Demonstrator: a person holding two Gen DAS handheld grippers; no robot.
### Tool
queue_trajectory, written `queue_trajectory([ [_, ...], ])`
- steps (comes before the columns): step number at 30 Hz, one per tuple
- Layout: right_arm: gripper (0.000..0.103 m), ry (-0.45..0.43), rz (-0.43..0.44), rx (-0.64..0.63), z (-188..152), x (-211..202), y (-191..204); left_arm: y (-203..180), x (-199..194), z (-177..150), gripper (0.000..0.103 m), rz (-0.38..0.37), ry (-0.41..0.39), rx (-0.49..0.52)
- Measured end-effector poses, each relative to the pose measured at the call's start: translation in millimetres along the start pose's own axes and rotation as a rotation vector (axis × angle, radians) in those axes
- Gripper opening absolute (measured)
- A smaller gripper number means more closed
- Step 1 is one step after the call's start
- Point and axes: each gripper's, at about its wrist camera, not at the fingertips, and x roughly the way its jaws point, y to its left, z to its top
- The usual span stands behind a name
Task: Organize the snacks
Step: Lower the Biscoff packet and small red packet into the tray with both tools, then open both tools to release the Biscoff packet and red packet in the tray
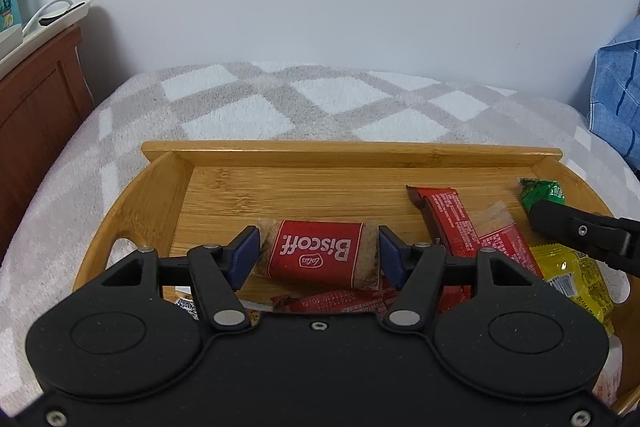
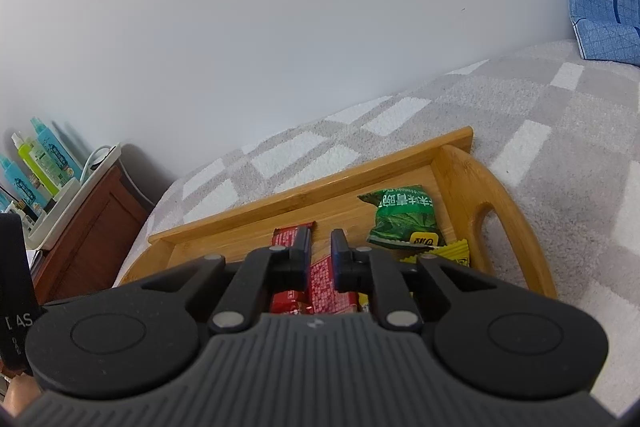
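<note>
Likely a home bedroom: checked blanket (image 1: pixel 280 107) on a bed, wooden nightstand (image 2: pixel 92 223), spray bottles (image 2: pixel 44 155).

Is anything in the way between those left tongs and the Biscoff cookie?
Nothing visible. The Biscoff cookie already sits between the left tongs, its ends against the blue pads, above the wooden tray.

Red Biscoff pkt (image 1: pixel 316 253) upside-down, flat in bamboo tray (image 1: pixel 360 155) w/ red, green, yellow snack pkts.
</note>
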Motion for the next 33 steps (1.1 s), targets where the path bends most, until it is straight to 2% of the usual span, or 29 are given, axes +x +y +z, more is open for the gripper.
queue_trajectory([
  [3,0.02,0.0,-0.001,0.0,0,1,0,0,0,0,0.063,-0.004,0.005,0.001],
  [8,0.021,-0.007,-0.011,-0.017,-3,0,2,3,-4,0,0.076,-0.016,0.013,-0.018],
  [12,0.025,-0.019,-0.018,-0.047,-7,-4,7,3,-13,-1,0.081,-0.017,0.001,0.001],
  [17,0.037,-0.035,-0.024,-0.085,-11,-11,14,1,-26,-4,0.089,-0.015,-0.017,0.029],
  [21,0.045,-0.041,-0.028,-0.099,-16,-17,17,3,-34,-8,0.091,-0.014,-0.017,0.025],
  [23,0.057,-0.044,-0.027,-0.096,-17,-20,17,4,-39,-9,0.093,-0.014,-0.02,0.024],
  [33,0.074,-0.091,-0.06,-0.115,-22,-39,19,12,-62,-18,0.098,0.006,-0.039,0.021],
])
